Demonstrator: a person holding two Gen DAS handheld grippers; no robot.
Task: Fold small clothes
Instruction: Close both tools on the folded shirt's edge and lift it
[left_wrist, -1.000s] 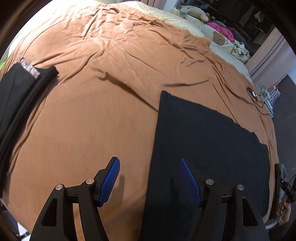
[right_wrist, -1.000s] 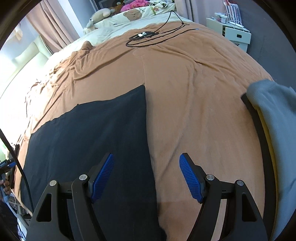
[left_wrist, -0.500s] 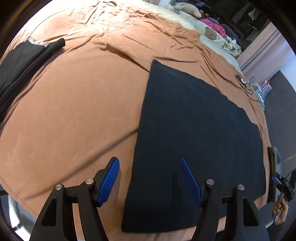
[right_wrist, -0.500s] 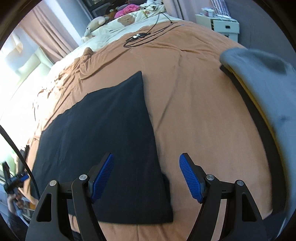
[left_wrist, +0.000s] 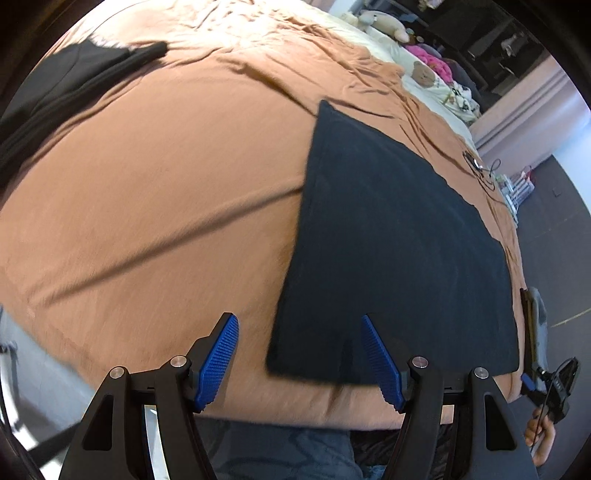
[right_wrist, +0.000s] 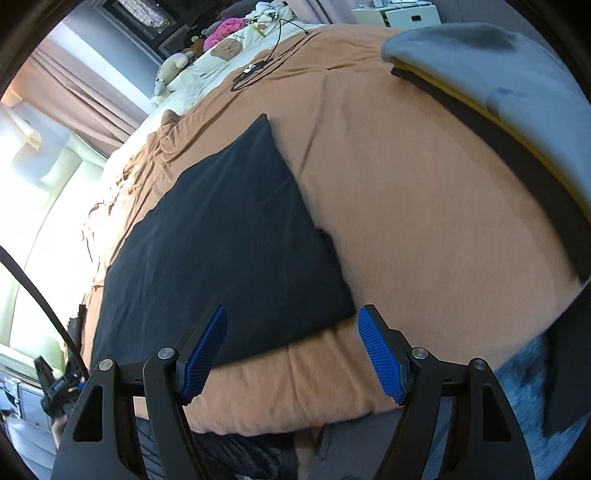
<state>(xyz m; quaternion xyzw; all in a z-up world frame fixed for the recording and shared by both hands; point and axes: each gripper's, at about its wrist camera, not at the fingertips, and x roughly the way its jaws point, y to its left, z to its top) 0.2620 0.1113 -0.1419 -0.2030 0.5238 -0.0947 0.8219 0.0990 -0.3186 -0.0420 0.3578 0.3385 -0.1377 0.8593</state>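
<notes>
Black cloth, folded flat into a rough rectangle, lies on the bed's tan blanket near the bed's front edge. In the left wrist view its near left corner sits between the jaws of the left gripper, closer to the right-hand blue pad, and the cloth spreads away ahead and to the right of them. Those jaws stand wide apart with nothing pressed between the pads; they hang above the cloth and blanket, not touching either as far as can be seen.

In the right wrist view the cloth reaches back ahead and to the left of the jaws of the right gripper, and its near right corner lies just ahead of the gap between them. These jaws are also spread wide and grip nothing; below them the blanket rolls over the bed edge.

Far to the left of the left jaws, a pile of dark clothes rests on the blanket. To the right of the right jaws, well apart from the cloth, lies a stack of folded clothes with a grey piece on top, a yellow layer and a black one beneath. A black cable lies on the blanket far ahead, and stuffed toys sit beyond it at the head of the bed.
</notes>
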